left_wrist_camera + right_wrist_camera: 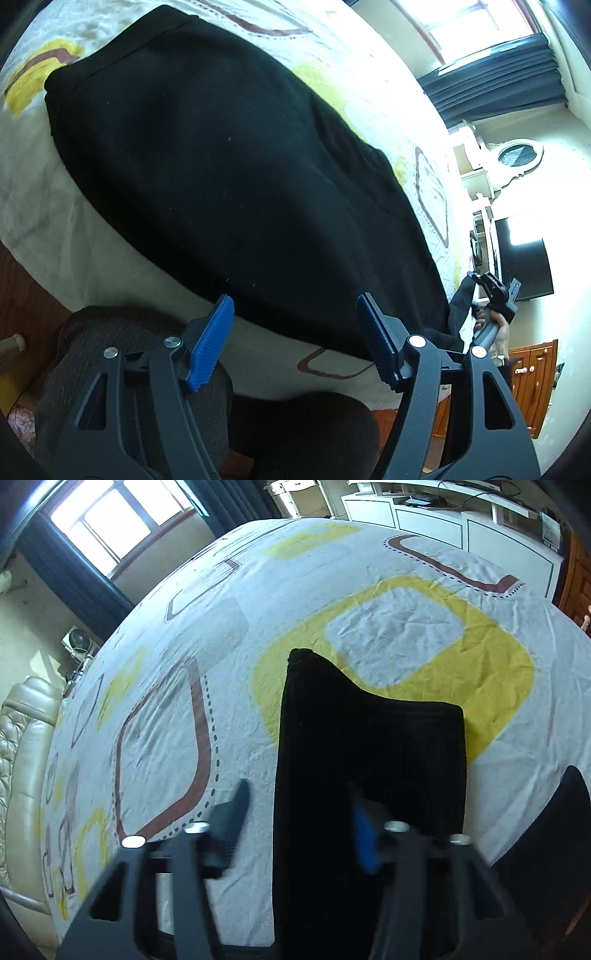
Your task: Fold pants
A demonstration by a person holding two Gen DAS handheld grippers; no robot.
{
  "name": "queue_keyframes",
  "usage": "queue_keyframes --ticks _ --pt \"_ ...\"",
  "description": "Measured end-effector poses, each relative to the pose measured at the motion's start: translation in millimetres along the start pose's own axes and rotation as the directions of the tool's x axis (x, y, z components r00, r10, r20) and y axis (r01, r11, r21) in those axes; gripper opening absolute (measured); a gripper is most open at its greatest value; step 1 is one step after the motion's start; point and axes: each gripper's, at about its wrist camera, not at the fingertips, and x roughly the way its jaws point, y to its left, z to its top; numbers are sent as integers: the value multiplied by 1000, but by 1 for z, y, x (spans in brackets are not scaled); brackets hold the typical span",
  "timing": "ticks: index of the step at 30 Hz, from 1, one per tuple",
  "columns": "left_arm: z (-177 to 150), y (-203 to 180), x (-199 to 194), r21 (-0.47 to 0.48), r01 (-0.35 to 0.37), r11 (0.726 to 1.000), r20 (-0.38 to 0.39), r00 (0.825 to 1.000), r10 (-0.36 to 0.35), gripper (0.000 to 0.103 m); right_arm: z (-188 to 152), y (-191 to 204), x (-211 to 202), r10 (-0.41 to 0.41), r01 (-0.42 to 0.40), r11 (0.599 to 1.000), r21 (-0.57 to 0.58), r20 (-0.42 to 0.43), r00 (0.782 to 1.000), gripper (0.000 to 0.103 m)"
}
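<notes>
Black pants [229, 177] spread on patterned bed sheet [369, 602].
Left gripper [295, 336] and right gripper [299, 827]: jaws released, empty; risk: single-layer pinch skews fold.

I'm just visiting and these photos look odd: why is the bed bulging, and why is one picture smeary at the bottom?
Both views are fisheye, so the bed sheet curves like a dome. In the right wrist view the right gripper is motion-blurred, while the black pants stay fairly sharp. In the left wrist view the window glares white and the left gripper is crisp.
</notes>
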Motion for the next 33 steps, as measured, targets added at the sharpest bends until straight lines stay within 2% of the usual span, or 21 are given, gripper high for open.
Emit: queue_keyframes --ticks 1,4,7,10,12,14,15,16,18,19,20,21,23,25,27,29,30,31,33 --pt "0 0 -1 3 1 1000 0 1000 -1 69 -2 0 -4 -2 2 1000 -5 14 1000 10" --pt "-1 1 -4 12 1 1000 8 1000 -1 71 -13 -18 -40 73 -76 997 30 94 993 10" --pt "-2 0 -5 5 19 1000 12 1000 -20 74 -30 -60 -87 143 -161 983 87 186 972 10" --pt "-8 -7 -5 19 51 999 10 999 -51 74 -58 -114 -122 147 -200 963 182 272 951 10" --pt "-14 -15 -4 34 72 997 2 997 -72 74 -81 -152 -135 120 -207 941 269 307 944 10" --pt "-20 -25 -1 61 91 994 -19 996 -90 75 -98 -181 -132 94 -189 929 317 291 952 10" --pt "-24 -32 2 79 96 992 -36 995 -93 75 -103 -191 -126 125 -216 916 337 272 954 10" --pt "-26 -37 5 92 98 991 -48 994 -94 75 -109 -199 -119 185 -275 889 368 260 948 11" --pt "-32 -48 10 115 108 988 -75 992 -100 75 -111 -200 -111 242 -331 860 388 260 935 20" --pt "-33 -53 13 124 110 986 -86 991 -100 75 -106 -194 -110 270 -355 858 371 263 926 40" --pt "-35 -56 15 133 113 985 -96 990 -100 75 -100 -185 -108 287 -372 858 353 269 919 55" --pt "-37 -60 17 141 115 983 -104 989 -101 75 -92 -175 -107 307 -392 855 339 279 910 56" --pt "-39 -65 20 151 117 982 -115 988 -100 76 -68 -153 -95 384 -451 839 304 256 887 57" --pt "-42 -66 23 150 112 982 -123 988 -93 76 -46 -135 -79 400 -455 839 298 228 888 57" --pt "-47 -69 28 139 111 984 -129 987 -93 76 -27 -121 -61 385 -430 853 298 200 901 56" --pt "-47 -68 29 124 112 986 -135 986 -95 76 -13 -114 -43 307 -347 878 328 169 937 56" --pt "-47 -67 30 120 111 987 -138 986 -94 76 -8 -113 -36 294 -333 878 344 162 942 55" --pt "-46 -66 31 119 107 987 -140 986 -90 76 -5 -112 -30 282 -323 877 356 162 945 50" --pt "-46 -67 33 120 105 987 -142 986 -88 76 3 -109 -19 289 -329 871 365 162 943 27"
